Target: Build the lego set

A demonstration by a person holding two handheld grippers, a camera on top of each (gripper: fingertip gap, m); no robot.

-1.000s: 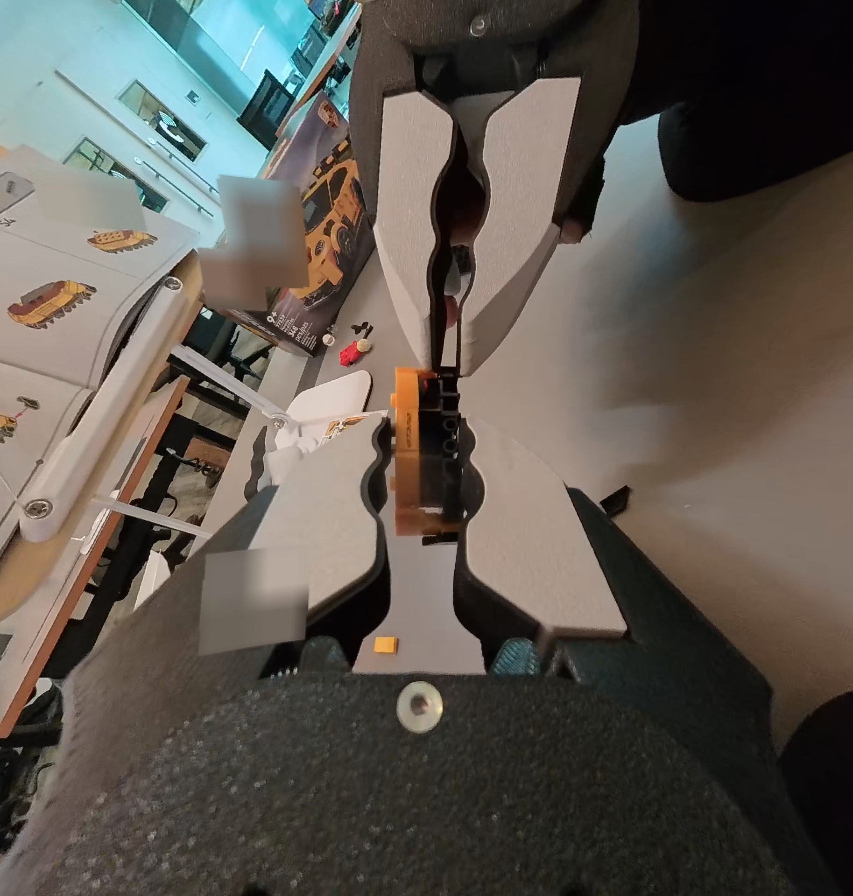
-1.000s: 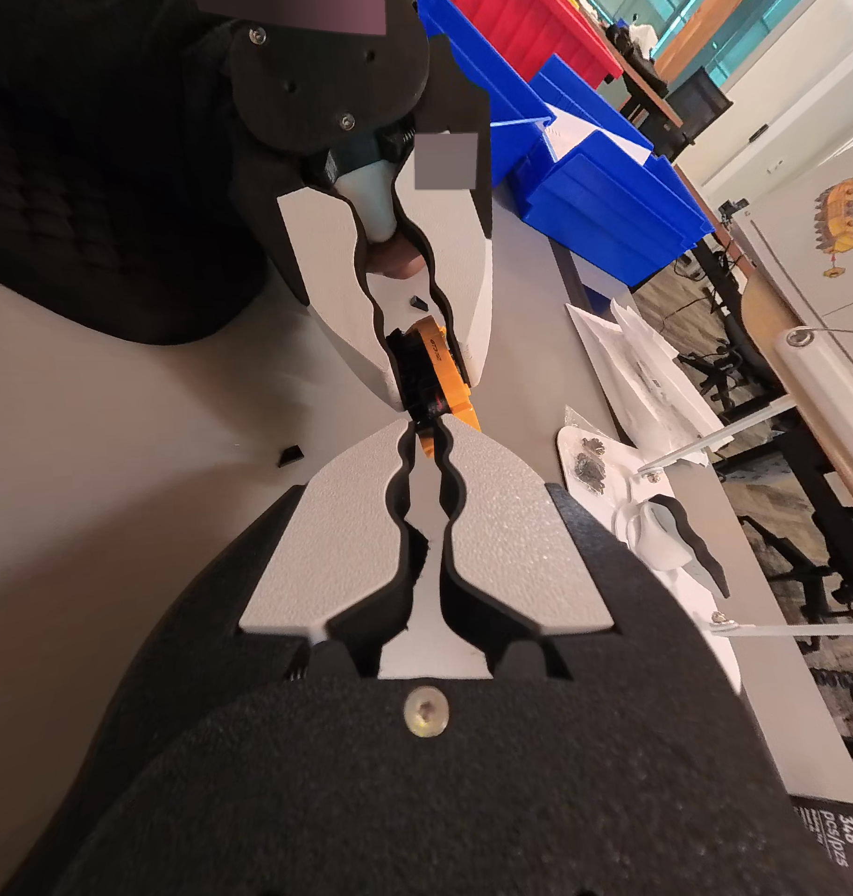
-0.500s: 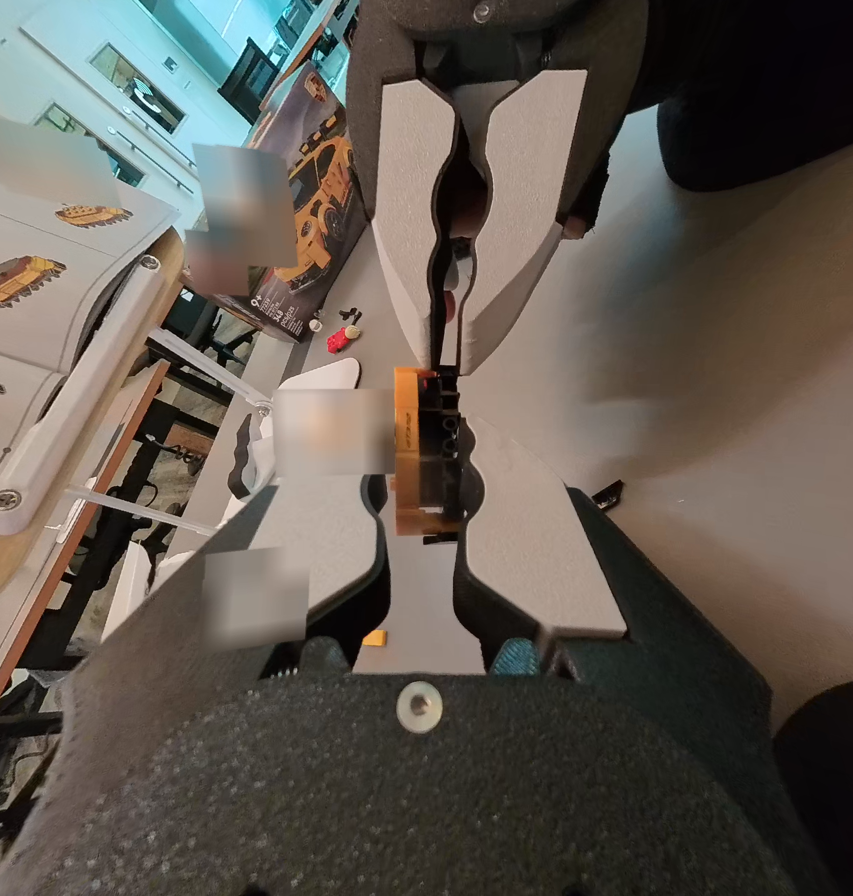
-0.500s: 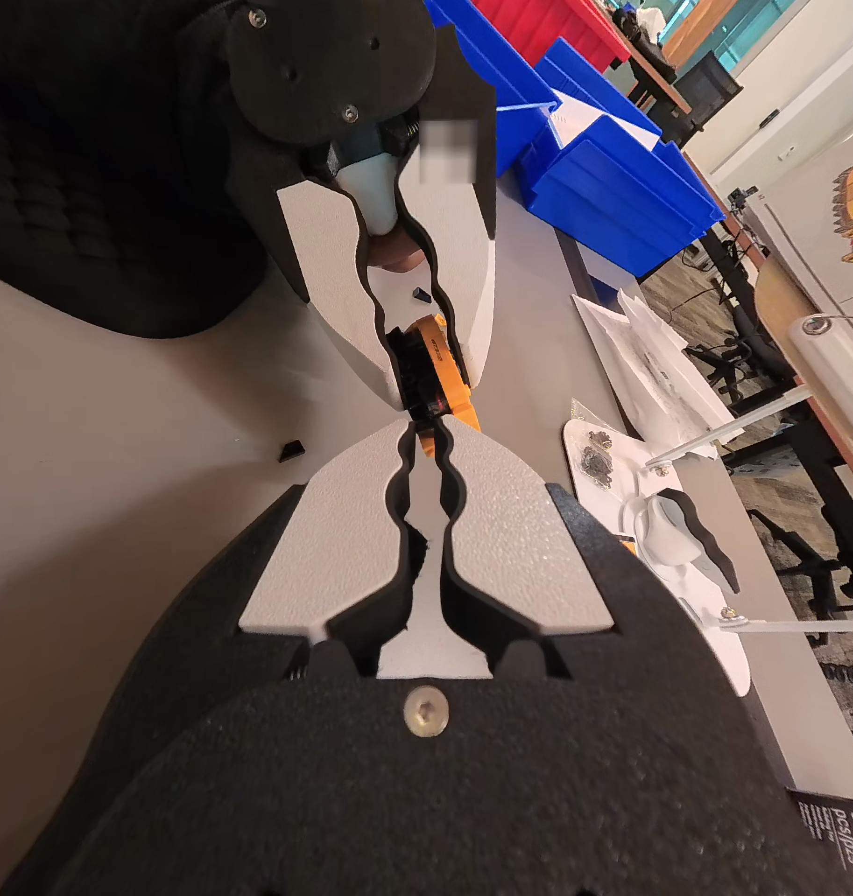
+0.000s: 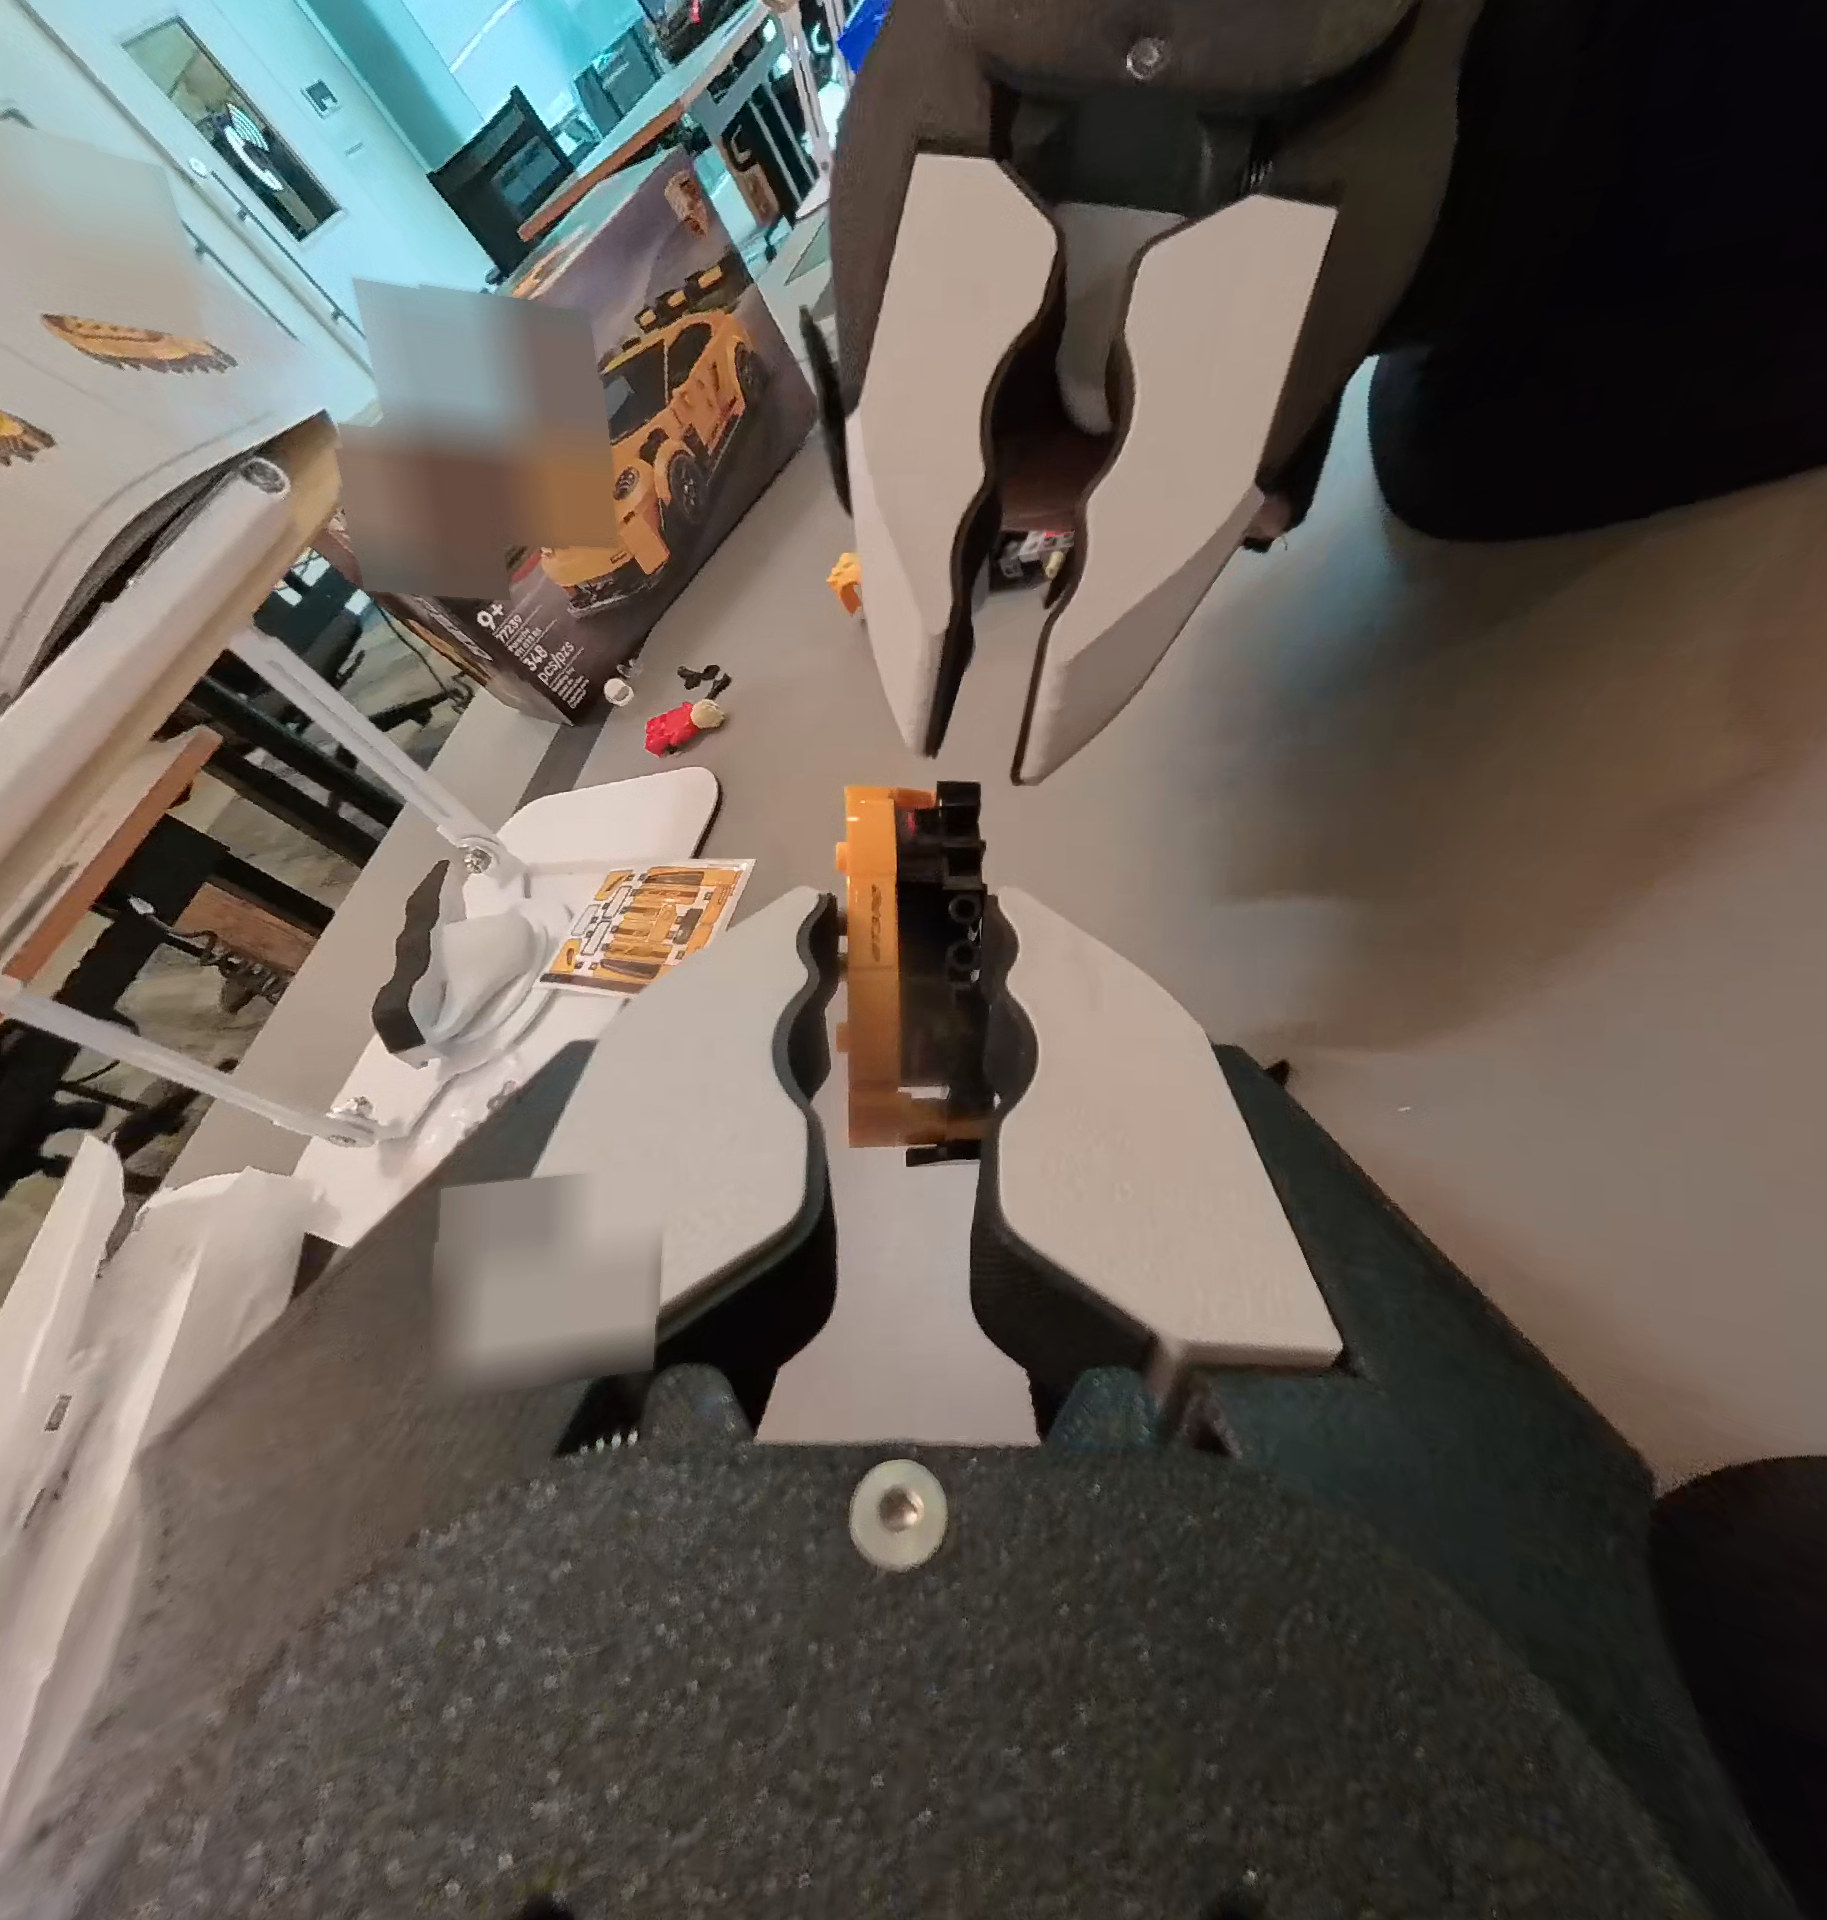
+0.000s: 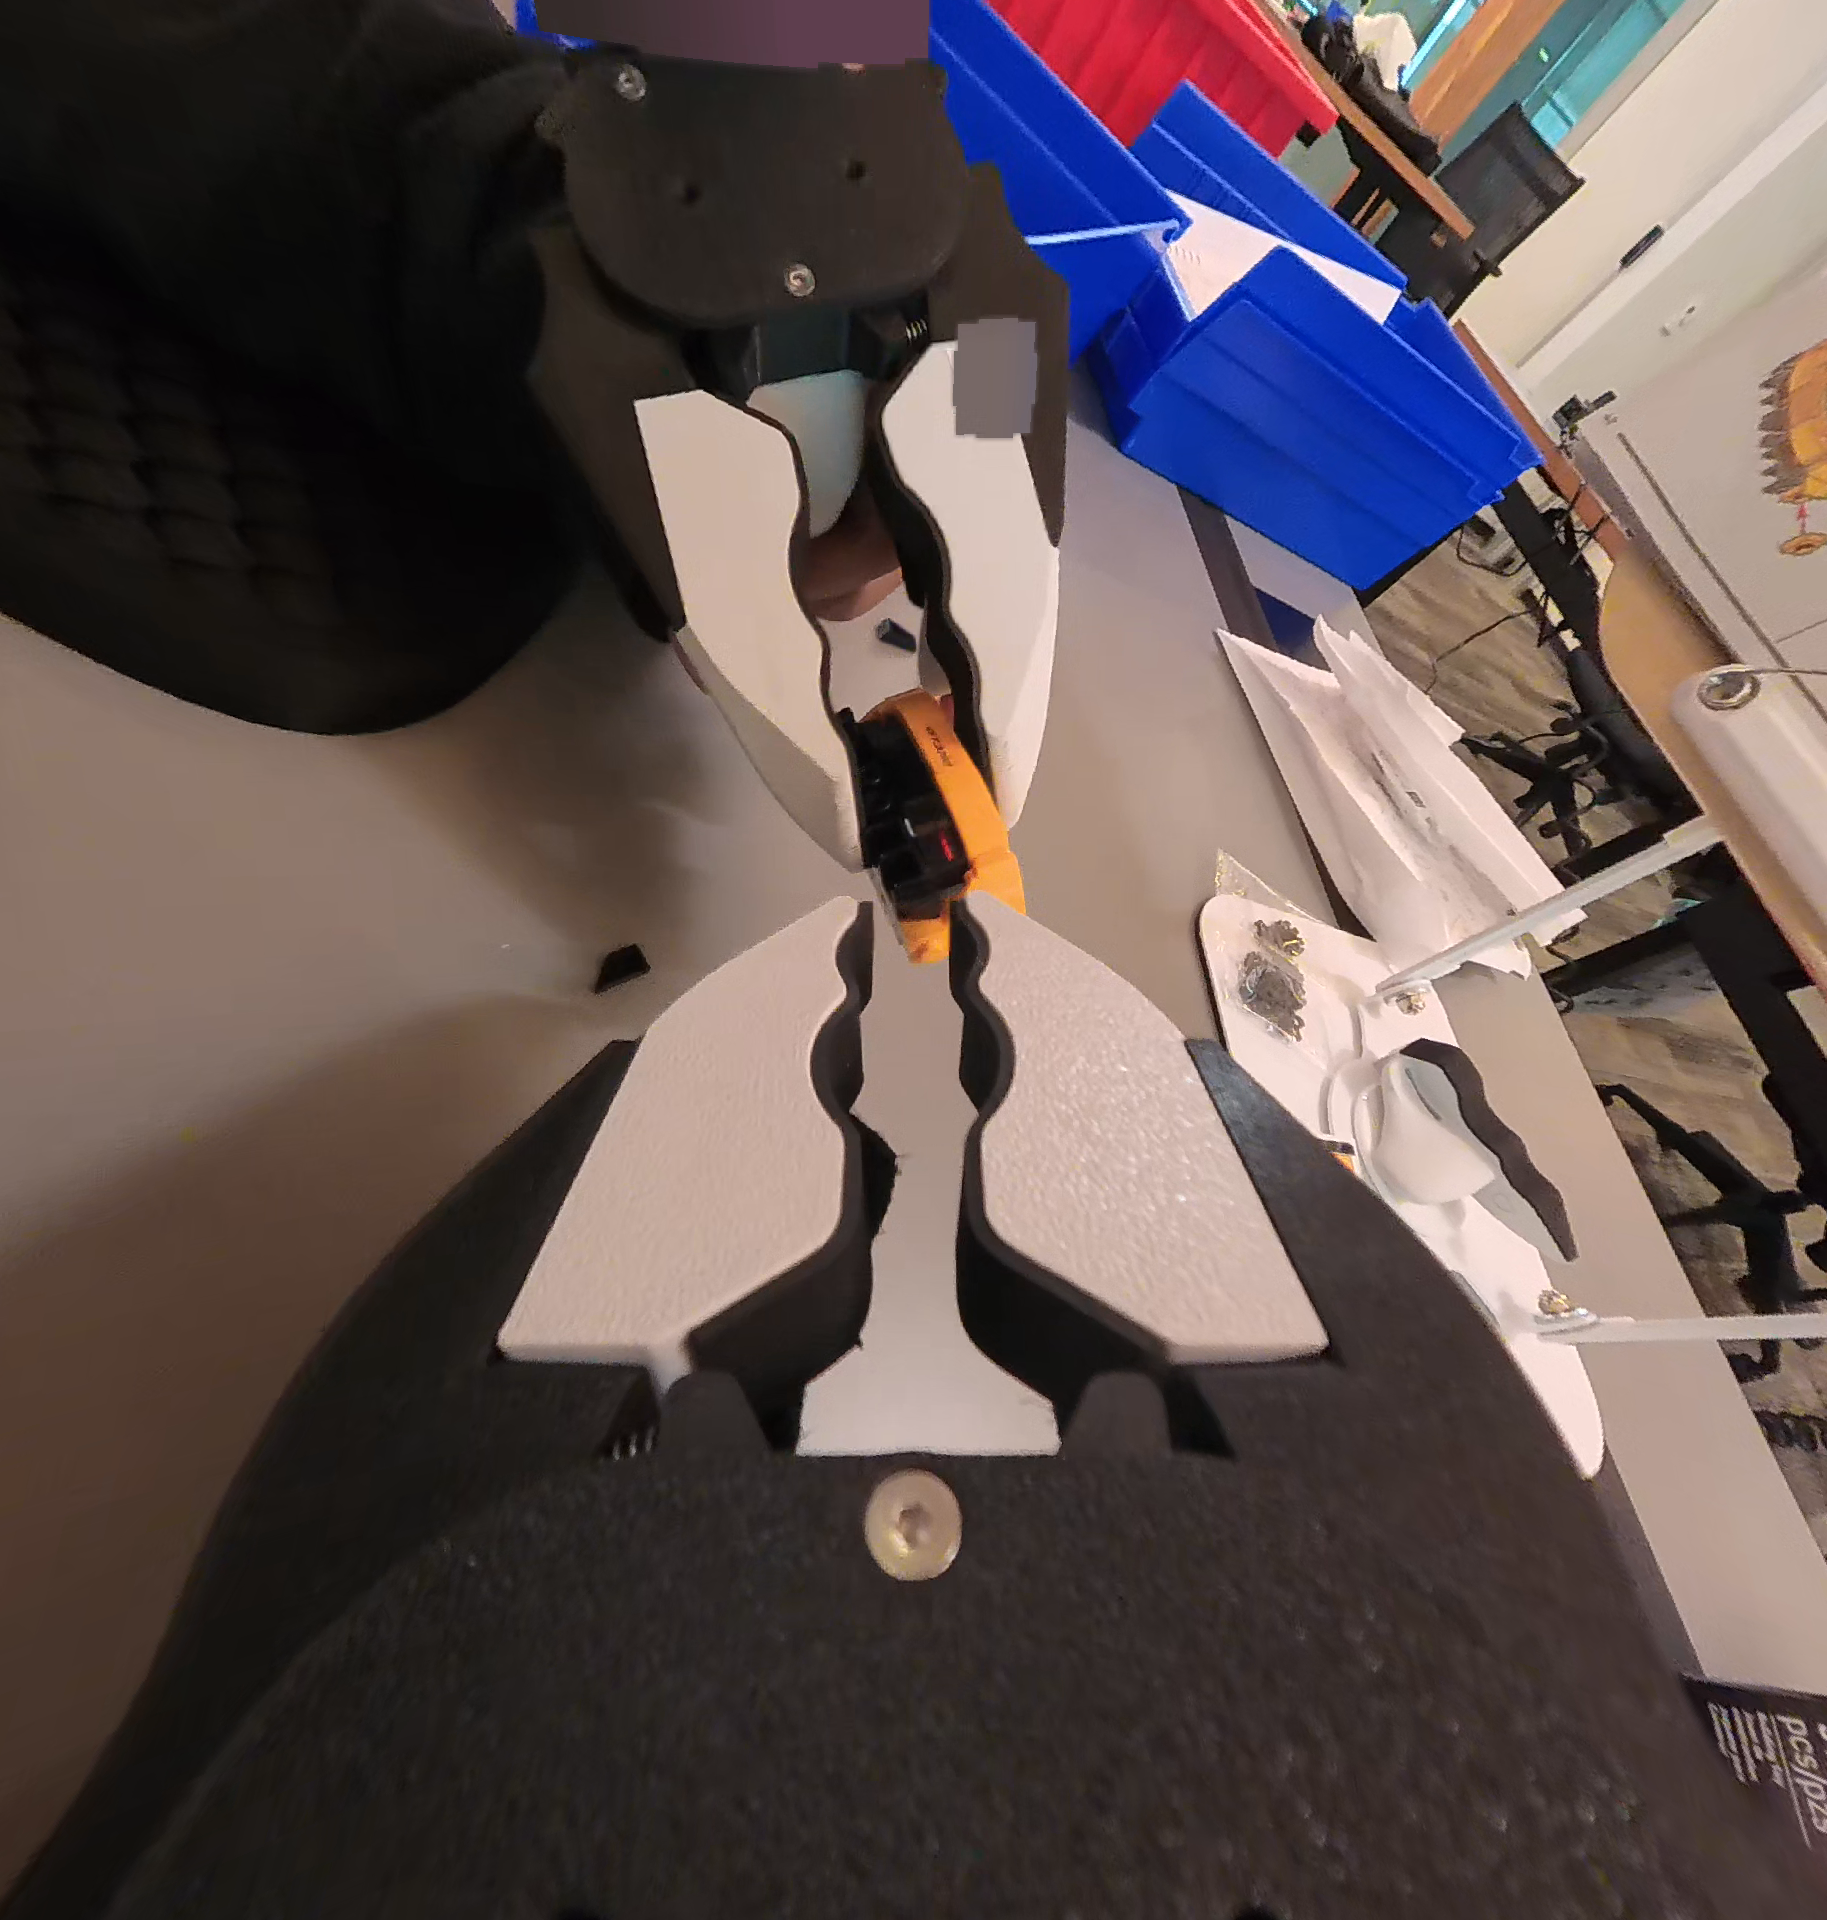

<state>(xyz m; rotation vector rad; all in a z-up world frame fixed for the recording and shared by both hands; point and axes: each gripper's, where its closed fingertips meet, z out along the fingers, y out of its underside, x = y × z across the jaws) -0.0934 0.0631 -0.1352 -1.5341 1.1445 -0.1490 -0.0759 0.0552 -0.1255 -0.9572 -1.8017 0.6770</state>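
An orange and black lego assembly (image 5: 909,977) is clamped between the fingers of my left gripper (image 5: 909,904), which is shut on it above the grey table (image 5: 1408,831). My right gripper (image 5: 976,764) faces it from the far side with its jaws slightly parted and empty, its tips just short of the assembly's end. In the right wrist view my right gripper (image 6: 914,914) is open, and the assembly (image 6: 940,810) sticks out of the left gripper (image 6: 935,842) right in front of its tips.
The lego box (image 5: 628,468), a sticker sheet (image 5: 649,925), a red piece (image 5: 670,727) and a small orange piece (image 5: 844,582) lie on the left. A white stand (image 6: 1408,1143), plastic bags (image 6: 1408,779) and blue bins (image 6: 1304,416) line the edge. A small black piece (image 6: 618,966) lies loose. The tips of both grippers are at nearly the same place. My left gripper's tips are some 8 centimeters from the small black piece (image 6: 618,966).
My right gripper, which was closed at the end of the assembly, has opened a little and drawn back from it. The left gripper still holds the assembly.
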